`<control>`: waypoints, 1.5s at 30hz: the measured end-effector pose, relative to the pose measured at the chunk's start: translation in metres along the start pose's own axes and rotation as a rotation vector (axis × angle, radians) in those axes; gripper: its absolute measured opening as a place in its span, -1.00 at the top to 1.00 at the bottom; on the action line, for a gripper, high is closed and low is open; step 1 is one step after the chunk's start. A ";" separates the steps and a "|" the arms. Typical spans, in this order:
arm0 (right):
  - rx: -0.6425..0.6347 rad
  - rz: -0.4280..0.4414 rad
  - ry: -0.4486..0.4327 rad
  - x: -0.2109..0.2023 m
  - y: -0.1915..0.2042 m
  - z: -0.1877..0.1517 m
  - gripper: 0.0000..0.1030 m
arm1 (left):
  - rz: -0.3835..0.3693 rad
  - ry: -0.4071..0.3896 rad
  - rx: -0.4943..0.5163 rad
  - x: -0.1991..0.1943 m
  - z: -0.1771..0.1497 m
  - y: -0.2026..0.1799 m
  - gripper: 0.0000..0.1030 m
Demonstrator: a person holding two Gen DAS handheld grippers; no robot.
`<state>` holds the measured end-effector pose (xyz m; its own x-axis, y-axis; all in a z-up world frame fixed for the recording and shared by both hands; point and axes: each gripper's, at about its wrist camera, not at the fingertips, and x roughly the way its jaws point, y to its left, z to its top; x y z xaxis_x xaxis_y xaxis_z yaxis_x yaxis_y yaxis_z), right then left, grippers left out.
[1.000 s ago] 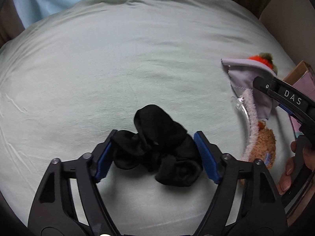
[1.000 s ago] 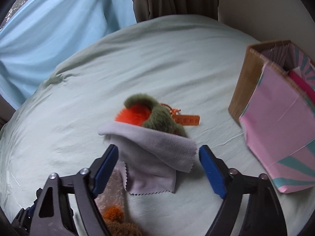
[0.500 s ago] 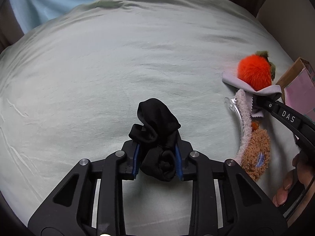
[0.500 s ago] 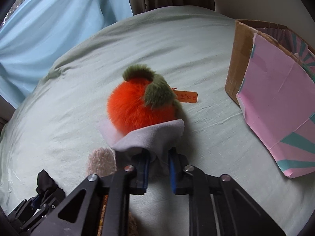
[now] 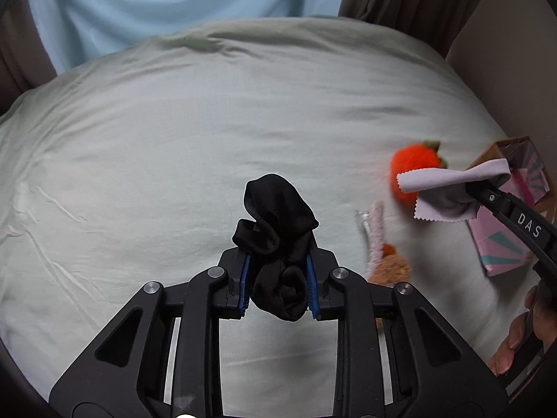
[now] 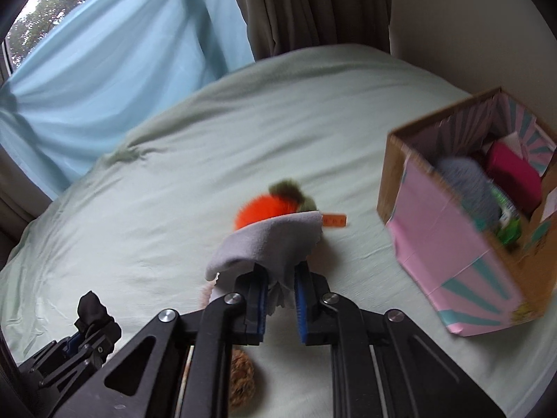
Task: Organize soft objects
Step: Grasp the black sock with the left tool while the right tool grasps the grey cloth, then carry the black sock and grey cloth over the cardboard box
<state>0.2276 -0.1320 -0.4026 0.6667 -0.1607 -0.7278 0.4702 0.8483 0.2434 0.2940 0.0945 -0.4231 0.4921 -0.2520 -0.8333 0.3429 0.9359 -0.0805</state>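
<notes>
My left gripper (image 5: 277, 287) is shut on a black sock (image 5: 278, 230) and holds it above the pale green bed sheet (image 5: 174, 139); the sock also shows in the right wrist view (image 6: 91, 308). My right gripper (image 6: 280, 306) is shut on a grey cloth (image 6: 271, 244), lifted off the bed; the cloth also shows in the left wrist view (image 5: 449, 188). An orange plush fruit with green leaves (image 6: 268, 205) lies on the sheet just beyond the cloth. A pink-sided cardboard box (image 6: 466, 230) with several items inside stands to the right.
A fuzzy brown and pink headband-like item (image 5: 383, 247) lies on the sheet between the grippers. A blue curtain (image 6: 104, 69) and brown drapes (image 6: 313, 7) hang behind the bed. A wall (image 6: 470, 17) is on the right.
Both grippers closed, the left on the black sock and the right on the grey cloth, then lifted them off the sheet. The cloth came off the orange plush. The box interior came into view.
</notes>
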 end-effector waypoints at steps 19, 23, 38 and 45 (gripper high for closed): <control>-0.059 0.150 -0.021 -0.175 -0.063 0.097 0.75 | -0.012 -0.105 -0.106 -0.180 0.058 -0.121 0.57; -0.060 0.159 -0.022 -0.196 -0.105 0.118 0.75 | -0.026 -0.109 -0.089 -0.197 0.065 -0.175 0.57; -0.191 0.127 0.010 -0.190 -0.243 0.199 0.75 | -0.068 -0.081 -0.084 -0.165 0.093 -0.360 0.57; -0.194 0.096 0.079 -0.152 -0.280 0.216 0.75 | -0.073 0.004 -0.048 -0.116 0.094 -0.405 0.57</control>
<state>0.1199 -0.4539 -0.2214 0.6523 -0.0414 -0.7568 0.2819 0.9401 0.1916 0.1732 -0.2786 -0.2429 0.4635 -0.3195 -0.8265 0.3392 0.9257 -0.1676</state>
